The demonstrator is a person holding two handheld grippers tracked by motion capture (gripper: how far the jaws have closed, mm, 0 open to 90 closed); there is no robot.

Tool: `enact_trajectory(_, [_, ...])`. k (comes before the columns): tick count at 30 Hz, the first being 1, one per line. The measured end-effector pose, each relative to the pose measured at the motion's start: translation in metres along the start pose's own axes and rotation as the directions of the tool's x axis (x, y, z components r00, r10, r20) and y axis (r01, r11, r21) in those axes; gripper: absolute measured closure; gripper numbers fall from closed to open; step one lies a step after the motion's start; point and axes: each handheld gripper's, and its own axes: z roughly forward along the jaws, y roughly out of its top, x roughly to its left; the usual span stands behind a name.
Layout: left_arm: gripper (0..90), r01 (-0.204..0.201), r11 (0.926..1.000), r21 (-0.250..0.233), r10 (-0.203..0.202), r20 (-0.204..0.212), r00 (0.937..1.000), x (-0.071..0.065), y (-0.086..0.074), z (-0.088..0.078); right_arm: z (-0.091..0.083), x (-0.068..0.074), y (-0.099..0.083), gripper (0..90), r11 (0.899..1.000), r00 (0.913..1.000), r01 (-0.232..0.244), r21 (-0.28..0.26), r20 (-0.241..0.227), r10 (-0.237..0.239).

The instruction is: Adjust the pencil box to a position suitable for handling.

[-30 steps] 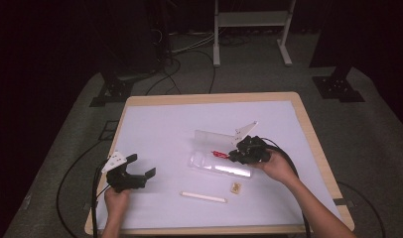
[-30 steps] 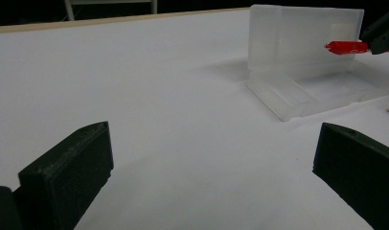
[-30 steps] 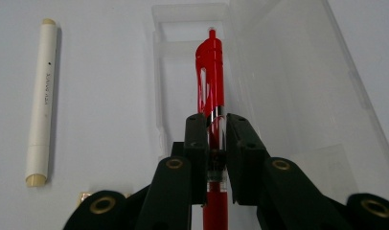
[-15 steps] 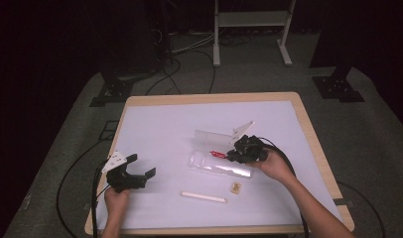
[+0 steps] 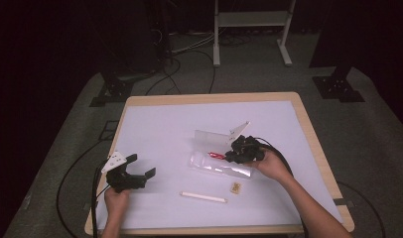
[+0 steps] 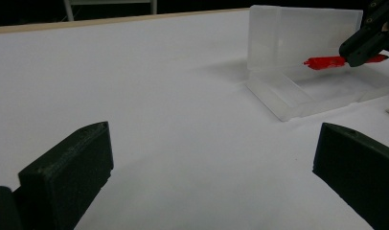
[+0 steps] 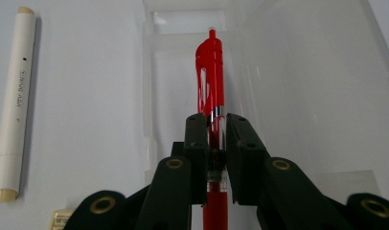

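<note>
Your right gripper [image 7: 212,139] is clamped on the red pen [image 7: 211,72], the two jaws pressing its barrel from either side with the clip end pointing away from you, held over the open clear plastic case [image 5: 219,166] near the middle of the white table [image 5: 160,129]. From the left gripper view the pen [image 6: 324,62] hangs just above the case's tray, in front of its raised lid [image 6: 298,38]. Your left gripper [image 5: 132,173] sits well apart at the near left of the table, jaws spread wide with nothing between them. A white marker [image 7: 13,100] lies beside the case, and a small tan eraser [image 5: 235,187] rests near it
</note>
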Motion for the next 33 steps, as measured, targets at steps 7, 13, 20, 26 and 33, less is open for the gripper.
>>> enact_trajectory(7, [0.0,0.000,1.0000,-0.002,0.000,0.001,1.0000,0.000,0.000,0.000,0.007,-0.002,-0.001,78.9,1.000,0.9999,0.011,0.012,-0.010,-0.010])
enact_trajectory(13, [0.0,-0.001,1.0000,-0.001,0.001,0.000,1.0000,0.000,0.000,0.000,0.012,-0.003,-0.002,78.9,1.000,0.9998,0.010,0.021,-0.019,-0.010])
enact_trajectory(20, [0.0,0.000,1.0000,0.000,0.000,0.001,1.0000,0.000,0.000,0.000,0.017,-0.004,-0.002,78.9,0.999,0.9997,0.013,0.033,-0.023,-0.012])
enact_trajectory(26, [0.0,0.000,1.0000,-0.002,0.000,0.002,1.0000,0.000,0.000,0.000,0.020,-0.004,-0.003,78.9,0.999,0.9996,0.004,0.041,-0.029,-0.003])
enact_trajectory(33, [0.0,0.000,1.0000,-0.002,0.000,0.001,1.0000,0.000,0.000,0.000,0.022,-0.006,-0.004,78.8,0.999,0.9995,-0.002,0.054,-0.031,0.003])
